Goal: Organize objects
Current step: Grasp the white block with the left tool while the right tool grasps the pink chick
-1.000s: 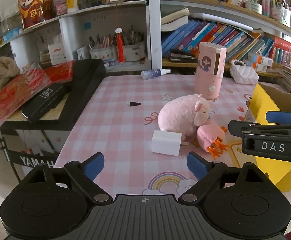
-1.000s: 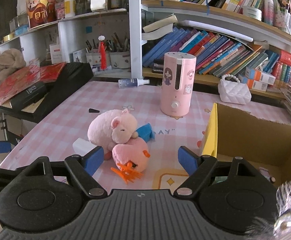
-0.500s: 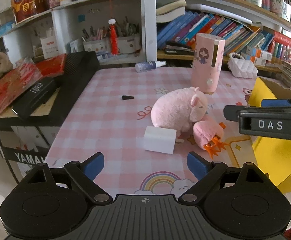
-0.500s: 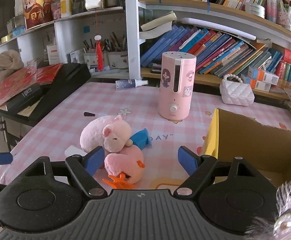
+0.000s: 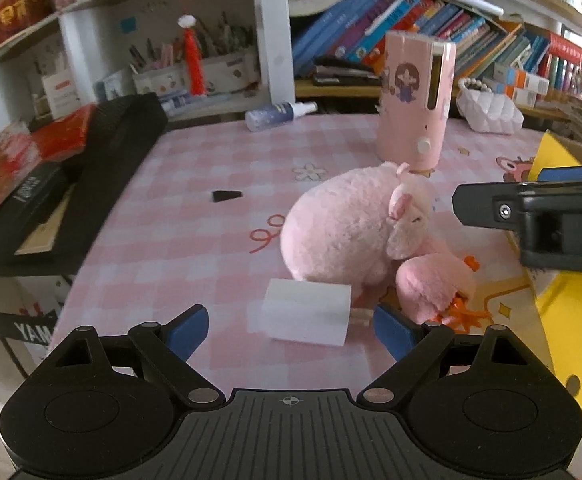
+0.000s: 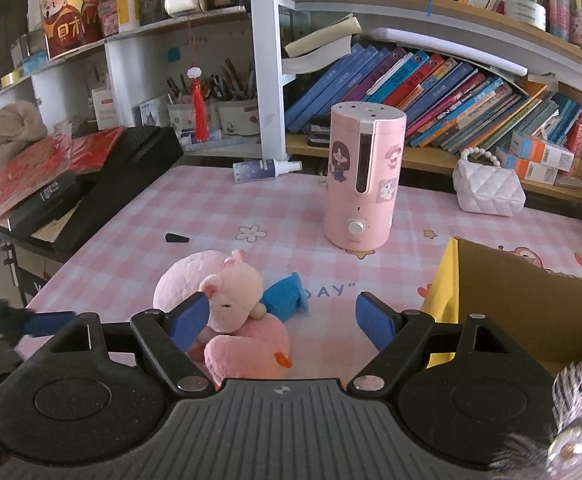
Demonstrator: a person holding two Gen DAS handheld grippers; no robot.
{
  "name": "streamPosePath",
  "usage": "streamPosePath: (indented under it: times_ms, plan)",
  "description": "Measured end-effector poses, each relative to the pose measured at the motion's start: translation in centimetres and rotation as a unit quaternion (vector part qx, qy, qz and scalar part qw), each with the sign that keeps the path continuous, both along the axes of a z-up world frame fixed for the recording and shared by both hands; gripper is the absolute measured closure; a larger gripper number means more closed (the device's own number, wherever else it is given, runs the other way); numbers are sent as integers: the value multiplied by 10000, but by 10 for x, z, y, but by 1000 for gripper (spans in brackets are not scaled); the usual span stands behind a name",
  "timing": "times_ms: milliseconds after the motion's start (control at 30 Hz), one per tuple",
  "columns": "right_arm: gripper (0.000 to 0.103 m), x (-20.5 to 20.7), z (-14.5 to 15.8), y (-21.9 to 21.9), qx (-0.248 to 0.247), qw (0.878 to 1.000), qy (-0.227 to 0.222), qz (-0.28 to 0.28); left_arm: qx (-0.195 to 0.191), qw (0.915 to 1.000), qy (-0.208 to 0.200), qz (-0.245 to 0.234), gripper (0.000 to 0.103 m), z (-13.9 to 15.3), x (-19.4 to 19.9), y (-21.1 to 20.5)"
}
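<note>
Bookshelf room, pink checked table (image 5: pixel 195 184). My left claw (image 5: pixel 290 330) open, empty; white block (image 5: pixel 307 312) dead ahead between fingers, long axis crosswise. My right claw (image 6: pixel 282 318) open over plush pile (image 6: pixel 227 312). Left nearer block.

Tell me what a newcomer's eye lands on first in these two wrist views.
First, the pink plush pig slumped mid-table on the pink checked tablecloth, with a smaller pink plush against its front and a white block lying just before it. Behind them a tall pink humidifier stands upright. At the right edge sits an open cardboard box with a yellow outside.
</note>
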State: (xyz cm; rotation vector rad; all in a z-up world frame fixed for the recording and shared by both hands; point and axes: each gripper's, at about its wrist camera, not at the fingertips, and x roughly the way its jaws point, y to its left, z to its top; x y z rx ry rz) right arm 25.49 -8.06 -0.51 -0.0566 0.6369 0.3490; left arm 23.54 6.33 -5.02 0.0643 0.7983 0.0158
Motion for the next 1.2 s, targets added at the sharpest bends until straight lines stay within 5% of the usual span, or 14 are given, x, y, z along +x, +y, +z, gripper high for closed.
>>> streamPosePath:
  times_ms: [267,333,400,933,1100,1200]
  plan:
    - [23,11,-7,5,12,9995,292,98,-45,9997,192,-112,14,-16,20,-1]
    - [23,13,-9,6,18,9993,366,114,-59,9996,216,-178,19,-19,22,-1]
    - [22,14,-10,8,3,9990,428,140,-116,9993,258,-231,36,-21,23,1]
    - [23,29,-45,31,-280,9935,1107,-42,-589,9954,275,708,37,2,-17,53]
    - [43,35,-58,35,-306,9931,1130,-81,-640,9954,248,669,37,11,-29,51]
    - [47,35,-60,32,-231,9934,1120,-78,-647,9959,202,593,37,15,-33,49]
